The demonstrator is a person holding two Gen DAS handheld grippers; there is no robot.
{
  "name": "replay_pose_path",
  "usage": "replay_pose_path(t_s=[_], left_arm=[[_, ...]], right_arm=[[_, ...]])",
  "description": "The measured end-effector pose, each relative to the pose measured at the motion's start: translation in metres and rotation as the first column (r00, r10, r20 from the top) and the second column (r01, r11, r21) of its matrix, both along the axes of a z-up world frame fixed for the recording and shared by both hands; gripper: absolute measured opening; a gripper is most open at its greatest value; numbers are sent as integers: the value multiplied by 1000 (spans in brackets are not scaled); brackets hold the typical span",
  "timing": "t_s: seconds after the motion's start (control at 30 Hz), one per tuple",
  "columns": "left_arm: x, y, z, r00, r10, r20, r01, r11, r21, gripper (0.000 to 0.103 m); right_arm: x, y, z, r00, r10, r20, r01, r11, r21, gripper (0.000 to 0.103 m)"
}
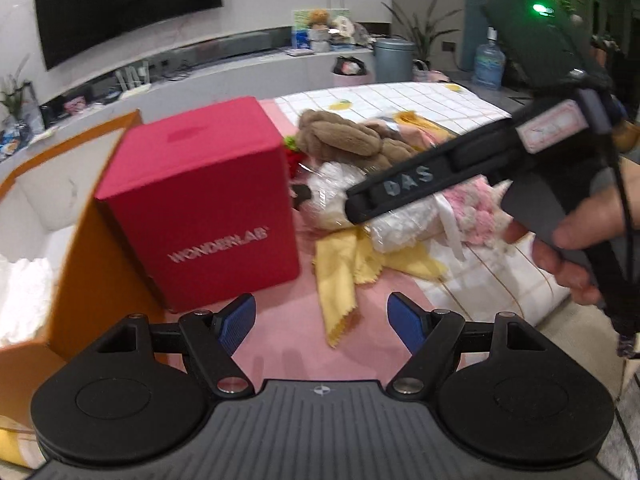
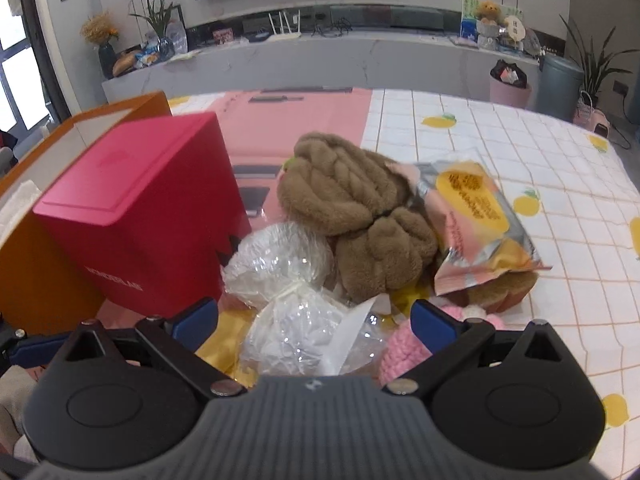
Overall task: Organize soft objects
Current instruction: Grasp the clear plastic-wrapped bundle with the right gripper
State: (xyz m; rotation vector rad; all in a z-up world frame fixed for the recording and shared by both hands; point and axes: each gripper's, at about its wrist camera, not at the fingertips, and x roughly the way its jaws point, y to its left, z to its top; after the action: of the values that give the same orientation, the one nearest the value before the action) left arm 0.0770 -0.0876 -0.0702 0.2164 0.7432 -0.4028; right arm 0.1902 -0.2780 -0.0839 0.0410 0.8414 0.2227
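A pile of soft things lies on the table: a brown plush (image 2: 356, 204) (image 1: 340, 136), a clear plastic-wrapped white item (image 2: 292, 292) (image 1: 332, 192), a pink knitted piece (image 2: 400, 348) (image 1: 476, 208), a yellow cloth (image 1: 340, 280) and a foil snack pack (image 2: 476, 224). My right gripper (image 2: 314, 322) is open, its blue pads either side of the plastic-wrapped item, just above it. In the left wrist view it reaches in from the right (image 1: 360, 208). My left gripper (image 1: 321, 320) is open and empty above the pink table surface, near the yellow cloth.
A red WONDERLAB box (image 1: 200, 208) (image 2: 136, 216) stands left of the pile. An open orange box (image 1: 72, 248) (image 2: 48, 280) with white padding sits behind it on the left. A checked tablecloth (image 2: 540, 184) covers the right side of the table.
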Motion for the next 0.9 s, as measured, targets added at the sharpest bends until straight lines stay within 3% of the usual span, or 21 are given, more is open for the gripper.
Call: replay_pose_path(t_s=[0.3, 0.37, 0.4, 0.53, 0.63, 0.77, 0.9], left_arm=[[10, 13, -16, 997, -24, -76, 15, 994, -110, 88], [14, 16, -18, 996, -3, -91, -8, 993, -119, 88], [15, 18, -19, 995, 11, -100, -23, 992, -122, 88], [20, 27, -21, 989, 49, -136, -70, 986, -151, 88], [23, 33, -23, 984, 65, -168, -95, 980, -176, 88], [25, 42, -20, 977, 113, -180, -147, 971, -186, 88], [26, 47, -20, 976, 102, -194, -141, 969, -201, 88]], right_arm=[[3, 16, -19, 999, 30, 16, -29, 998, -54, 100], [2, 20, -20, 999, 40, 28, -38, 996, -76, 94], [2, 20, -21, 999, 46, 24, -44, 996, -76, 85], [-1, 17, -18, 1000, 20, 3, -20, 999, -42, 77], [-9, 22, -10, 1000, 9, -19, -10, 996, -90, 74], [-32, 15, 2, 994, -61, -94, 52, 994, -96, 76], [-46, -3, -3, 980, -81, -179, 71, 996, -62, 89]])
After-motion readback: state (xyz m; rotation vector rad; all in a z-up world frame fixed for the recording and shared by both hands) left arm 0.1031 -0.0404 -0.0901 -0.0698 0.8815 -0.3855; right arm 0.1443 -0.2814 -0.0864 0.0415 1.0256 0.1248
